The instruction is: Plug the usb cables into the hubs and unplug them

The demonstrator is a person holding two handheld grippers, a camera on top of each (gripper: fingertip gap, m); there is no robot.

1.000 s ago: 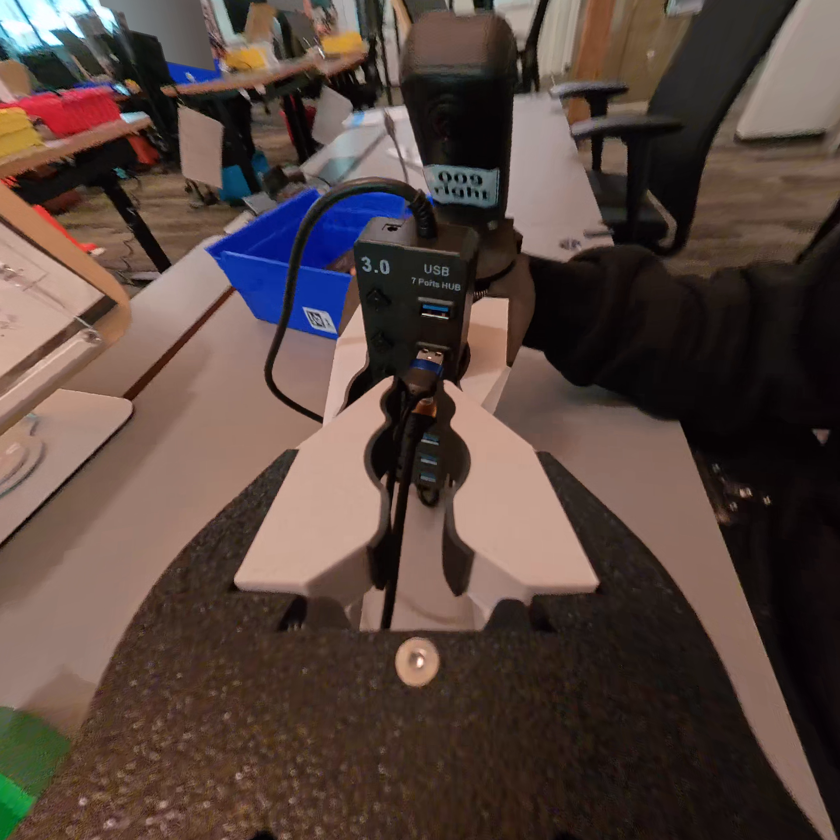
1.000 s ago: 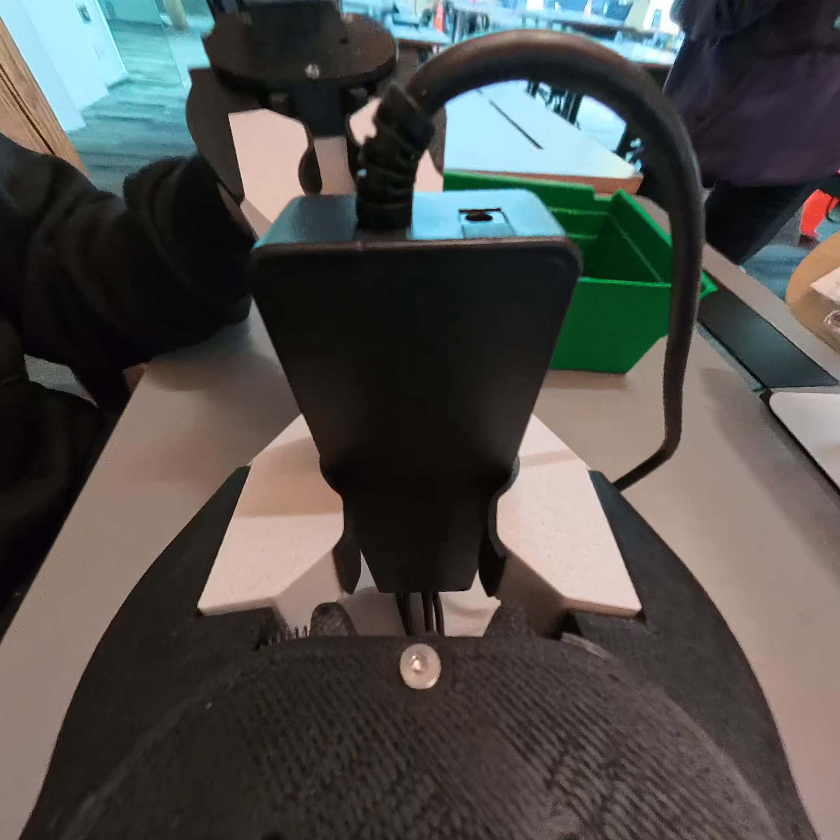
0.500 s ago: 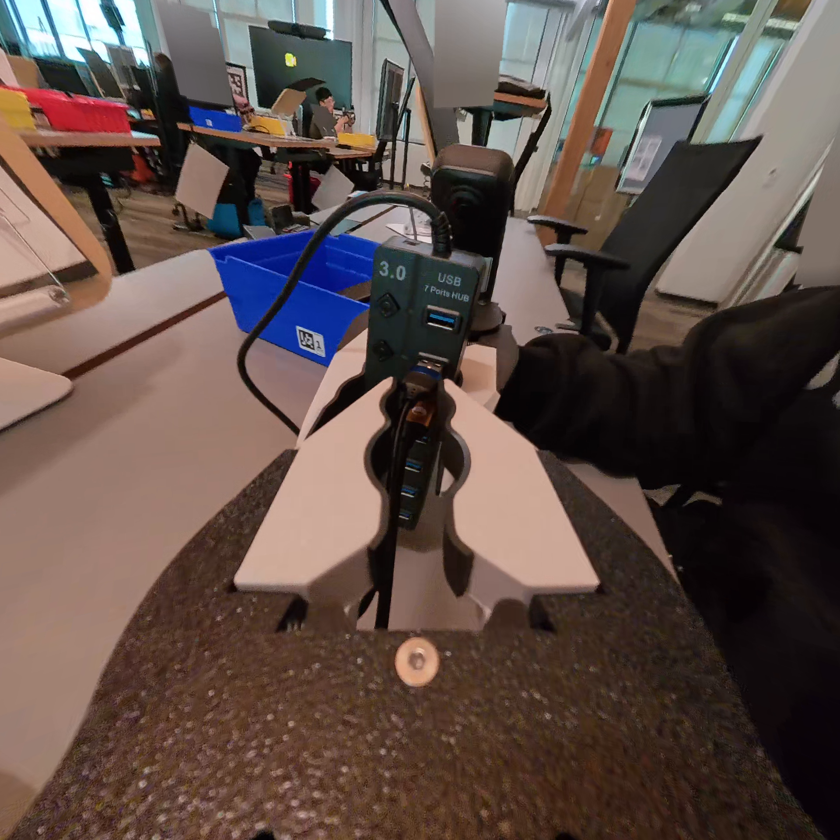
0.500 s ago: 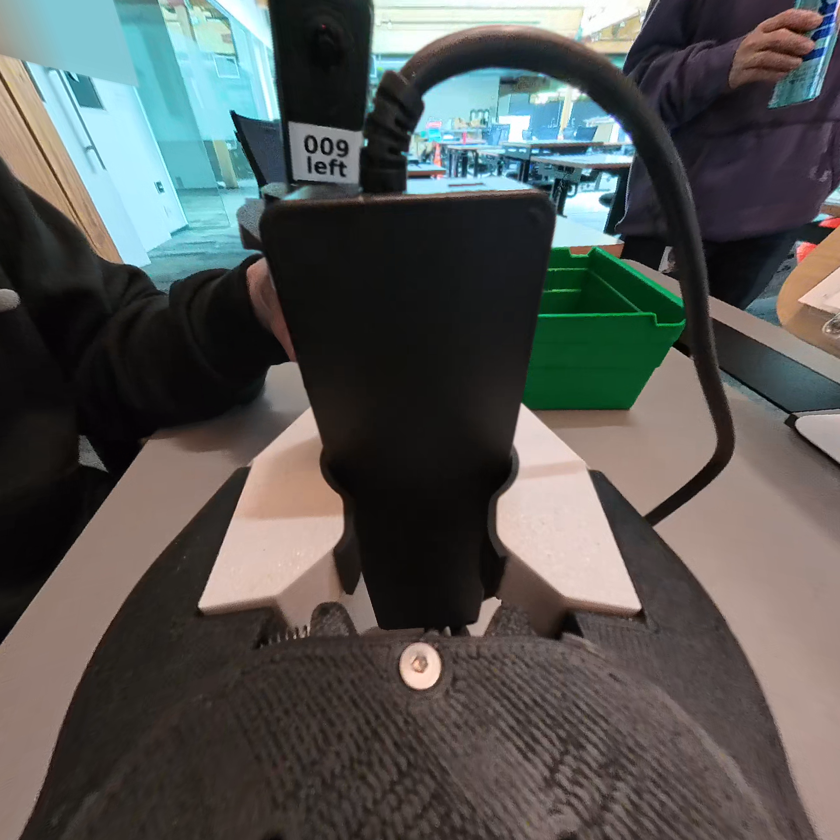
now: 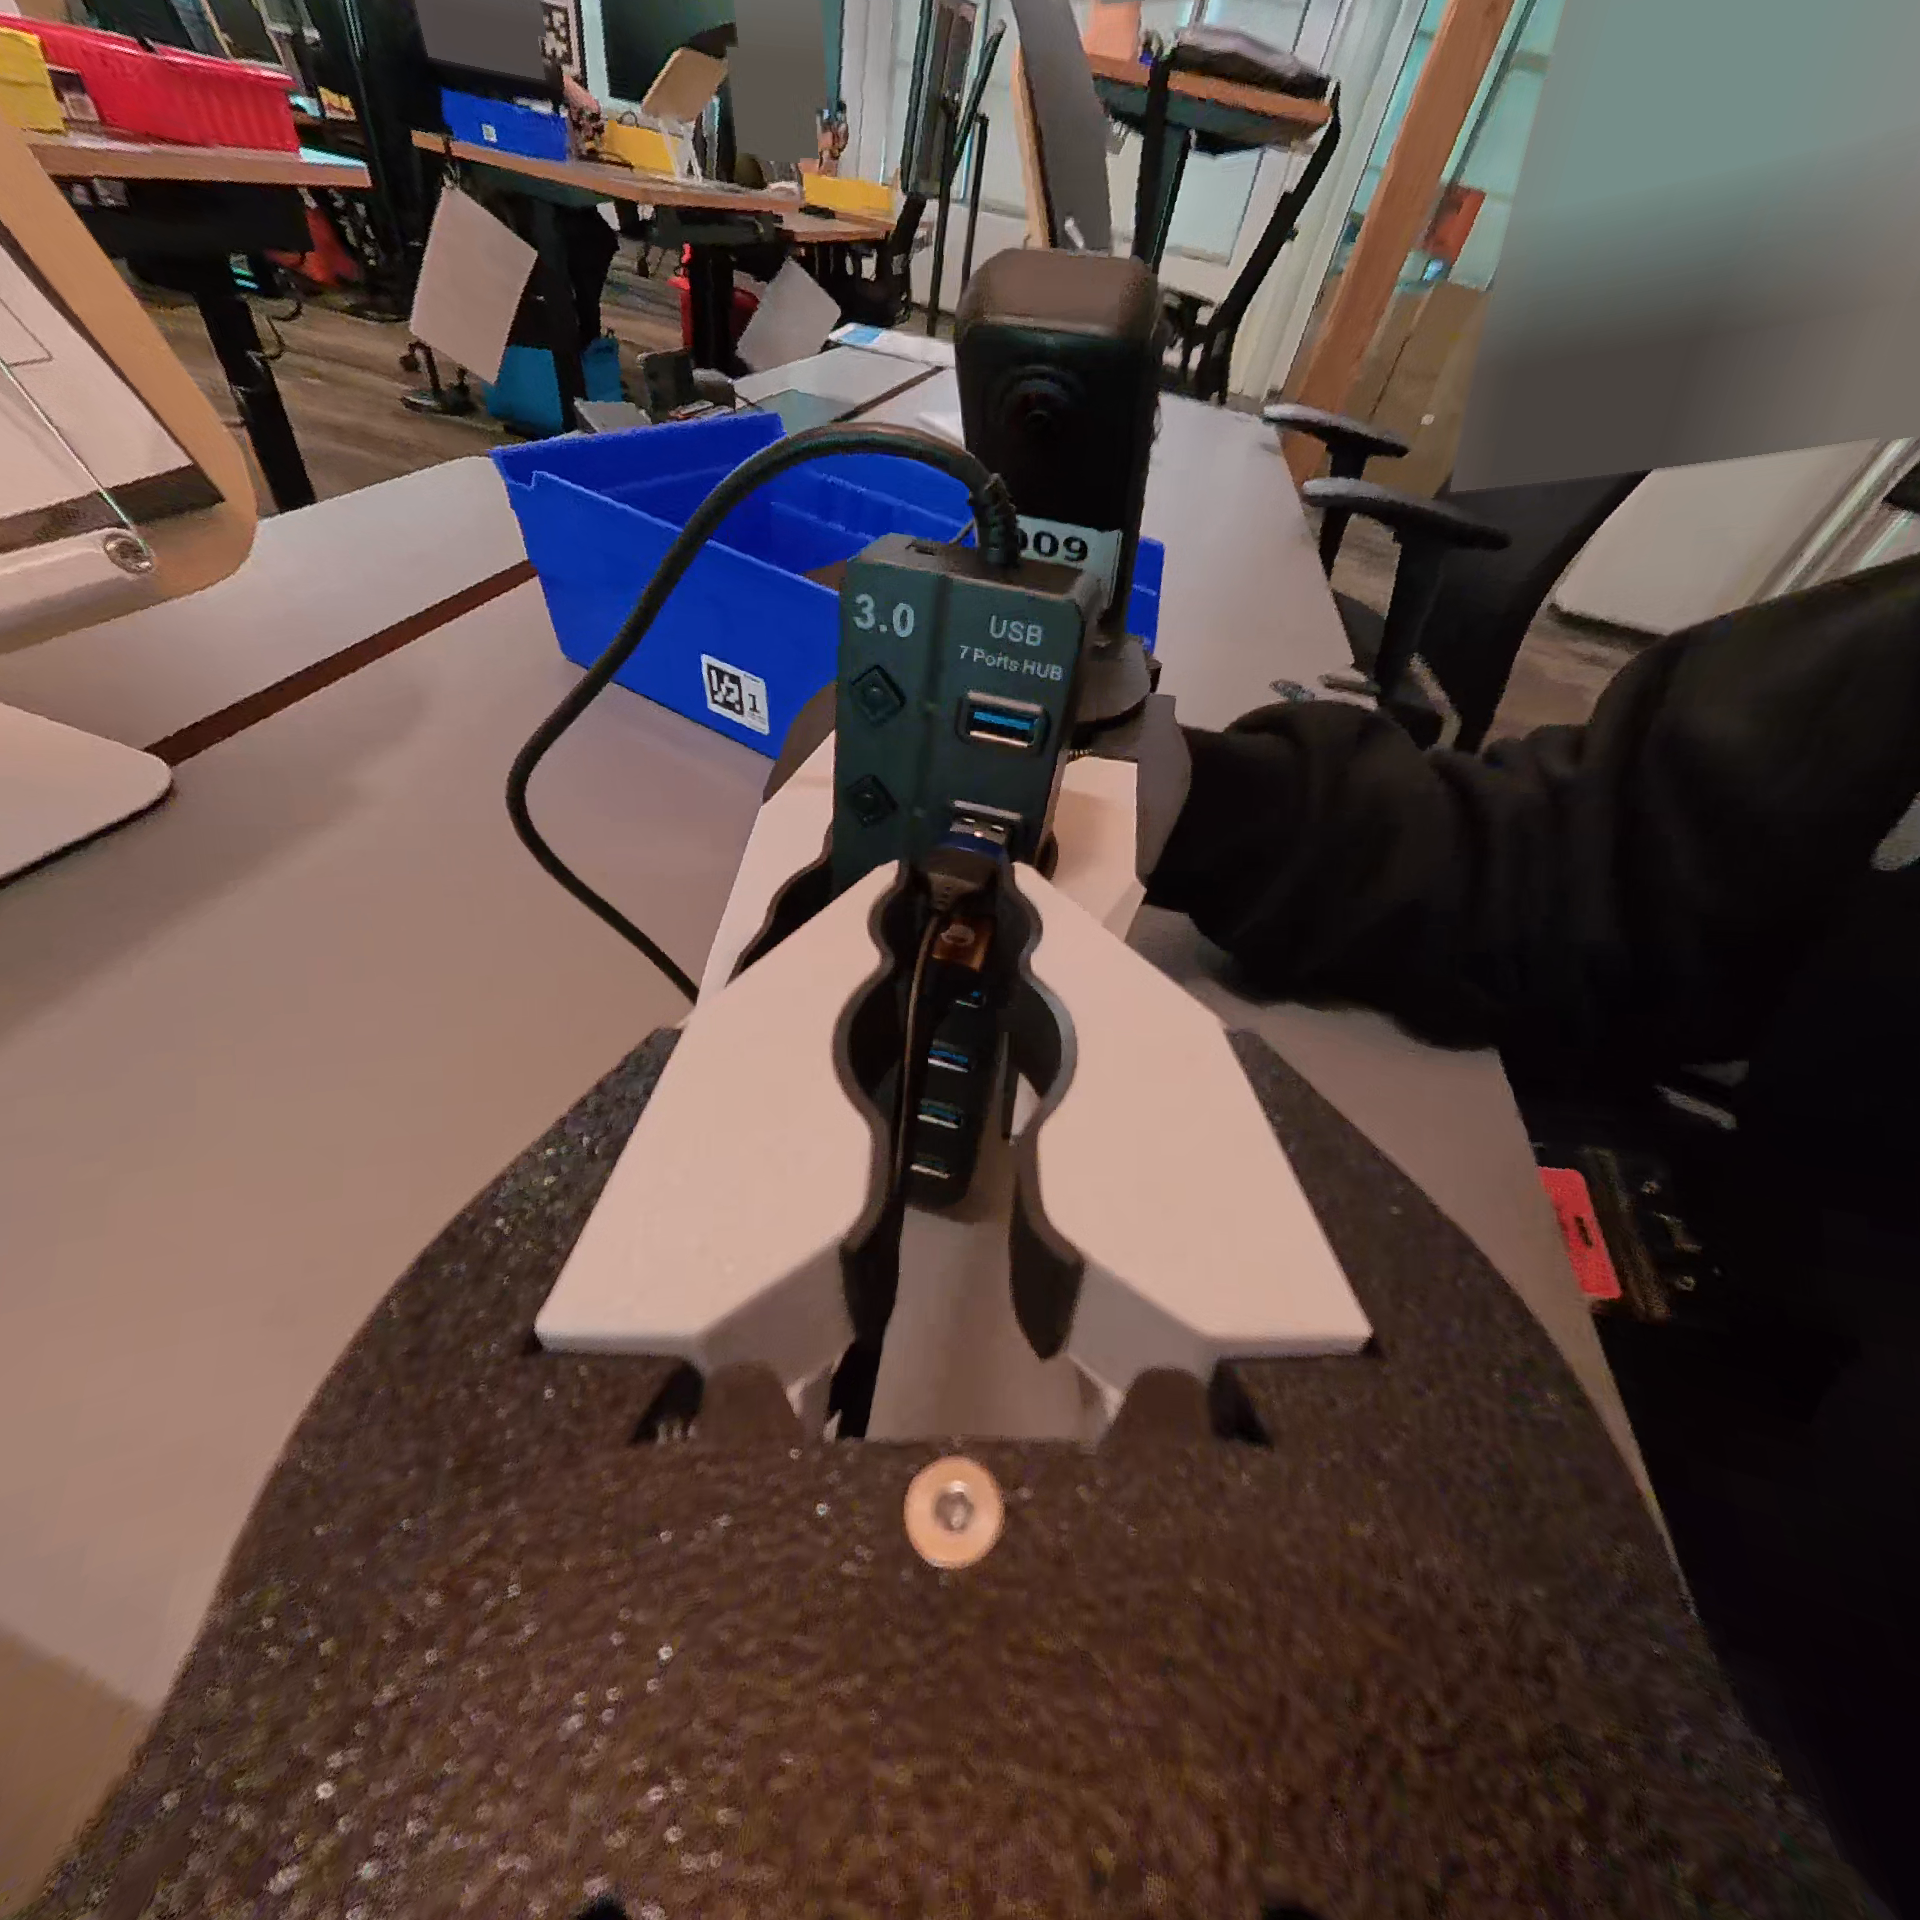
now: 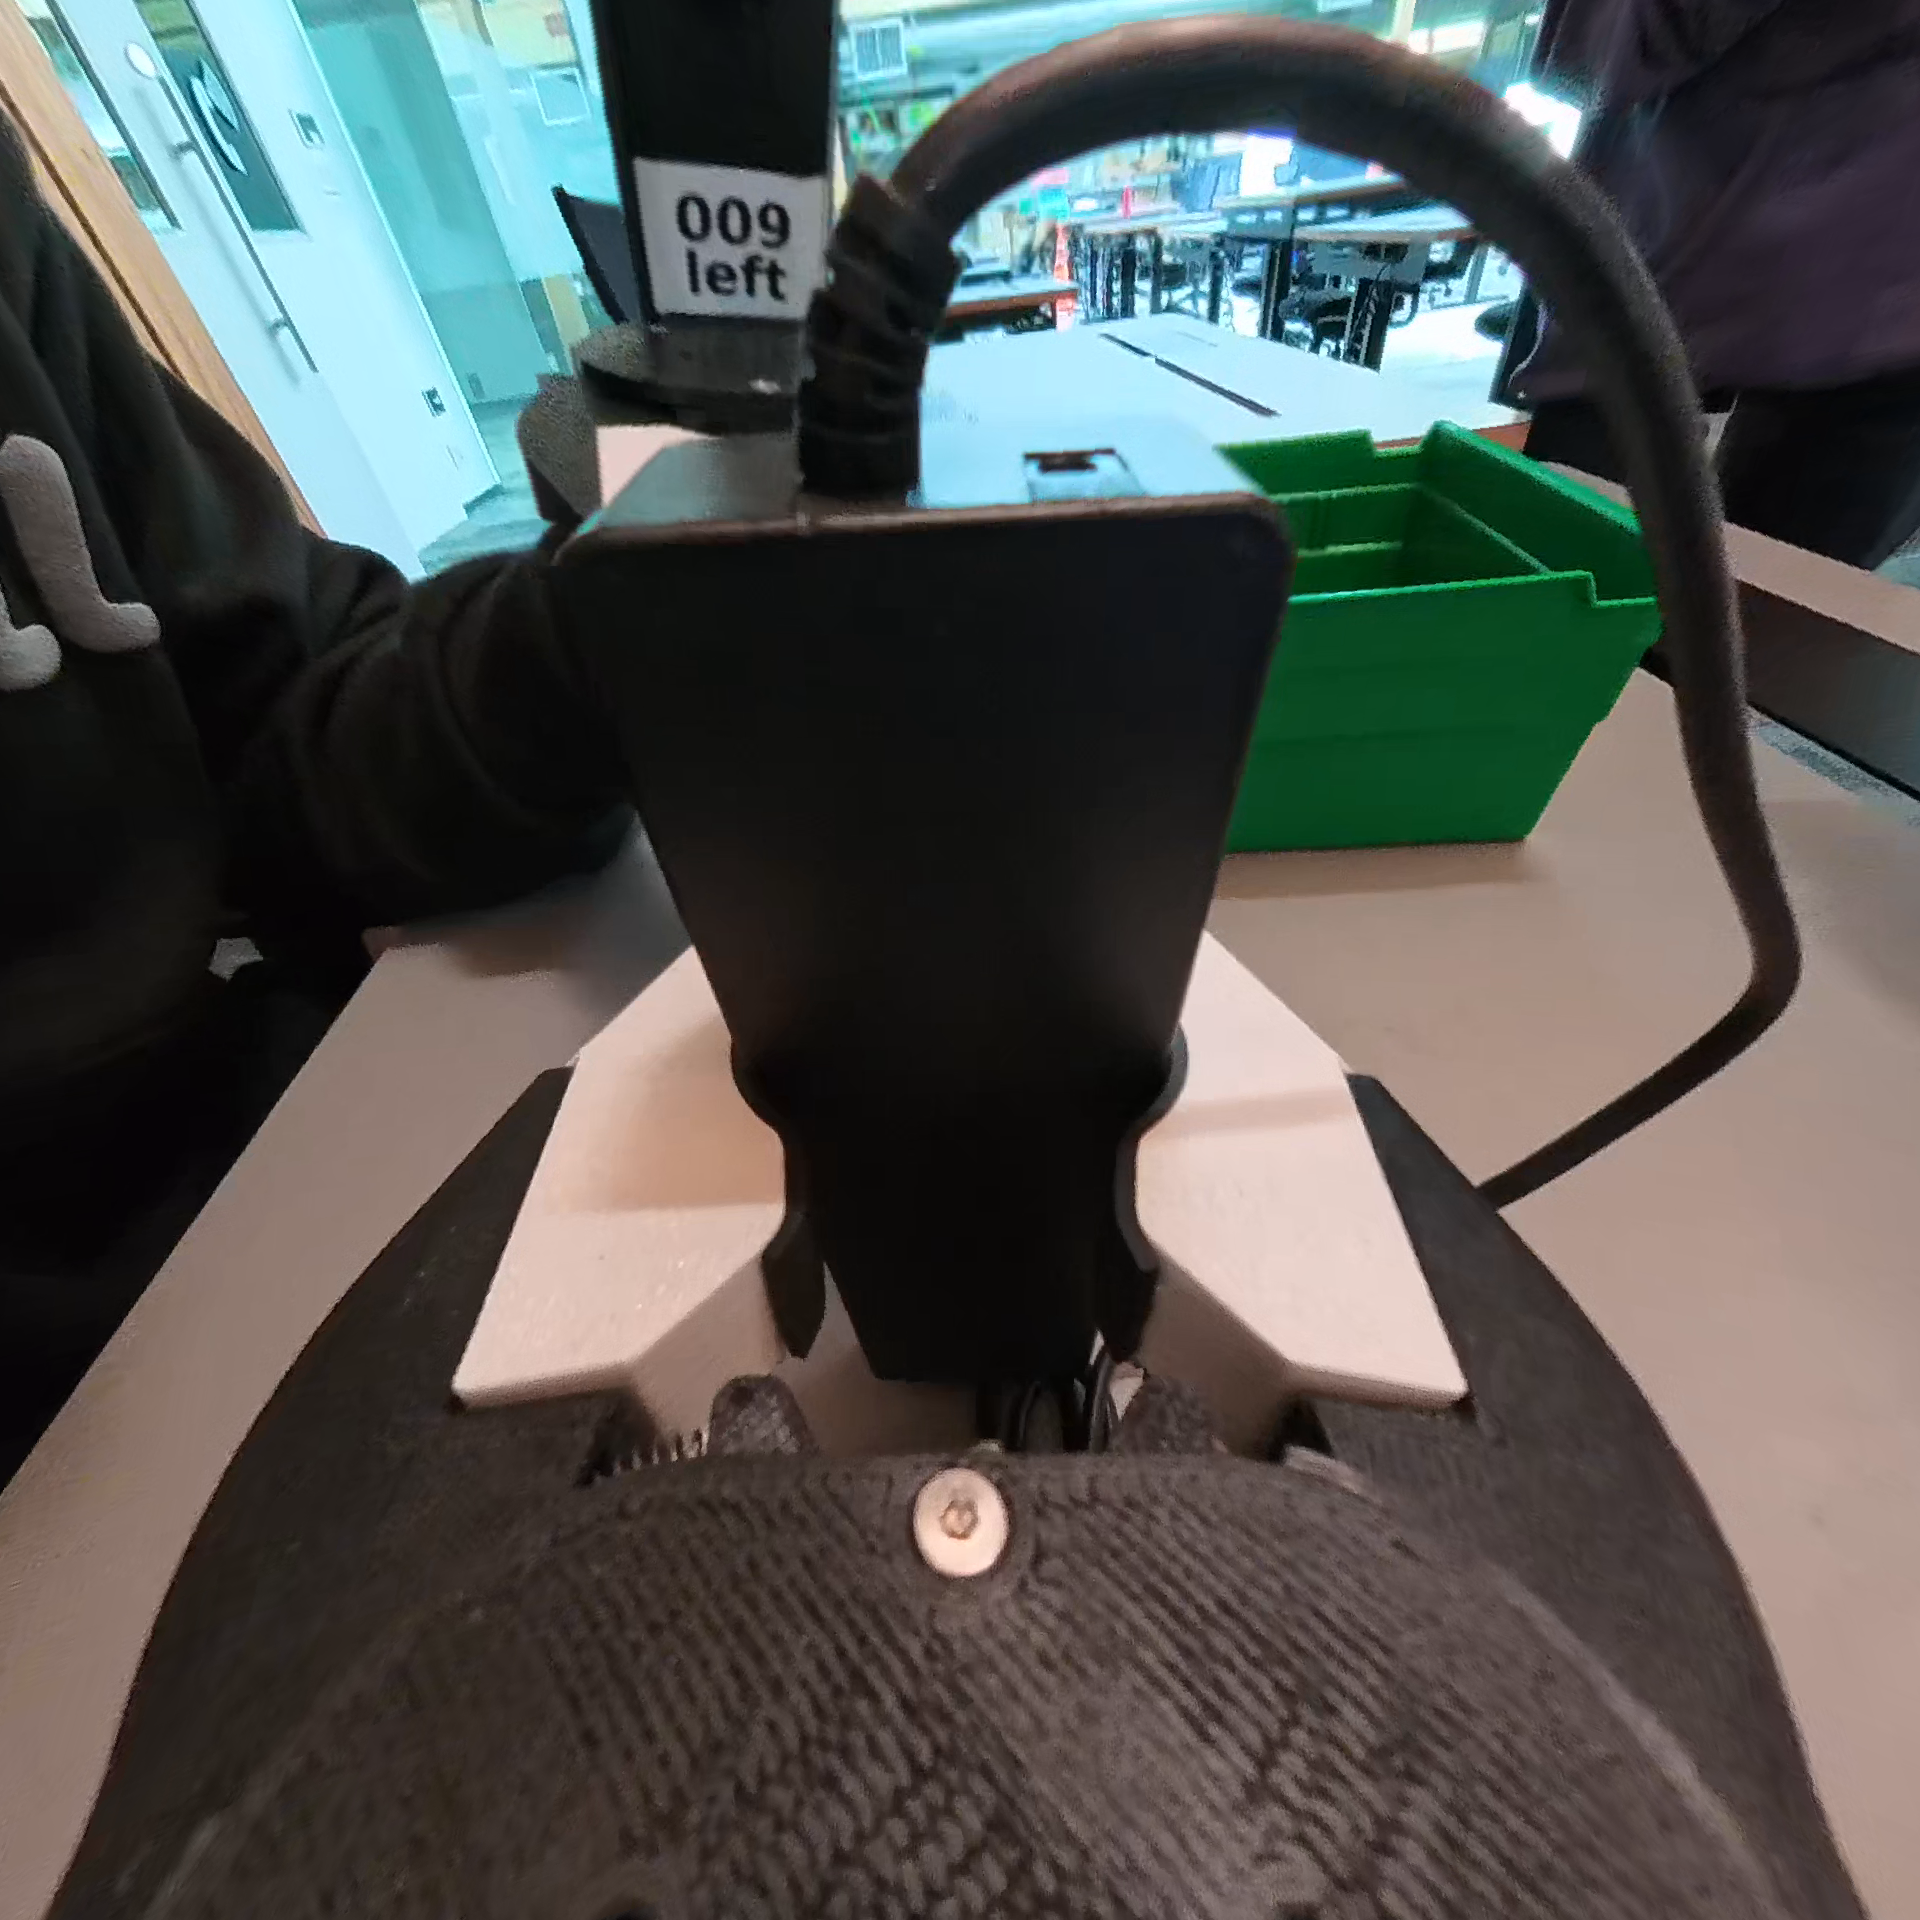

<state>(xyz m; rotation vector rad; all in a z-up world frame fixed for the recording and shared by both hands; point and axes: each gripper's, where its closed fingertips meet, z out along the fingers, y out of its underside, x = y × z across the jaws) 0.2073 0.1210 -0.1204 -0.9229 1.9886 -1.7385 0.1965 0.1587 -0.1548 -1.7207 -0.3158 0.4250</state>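
The left tool [image 5: 961, 914] is clamped on the USB plug [image 5: 964, 868], seated in the second port of the hub [image 5: 951, 727]. The right tool [image 6: 961, 1226] is clamped on the hub's lower end, holding it upright above the tabletop [image 5: 312, 987]. Over the last second both tools have tilted together; the plug has stayed seated. Insertion appears complete; extraction is judged next.

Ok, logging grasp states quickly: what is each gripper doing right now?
Left gripper: closed on the USB plug, which sits at the hub's second port.
Right gripper: closed on the hub, held upright.
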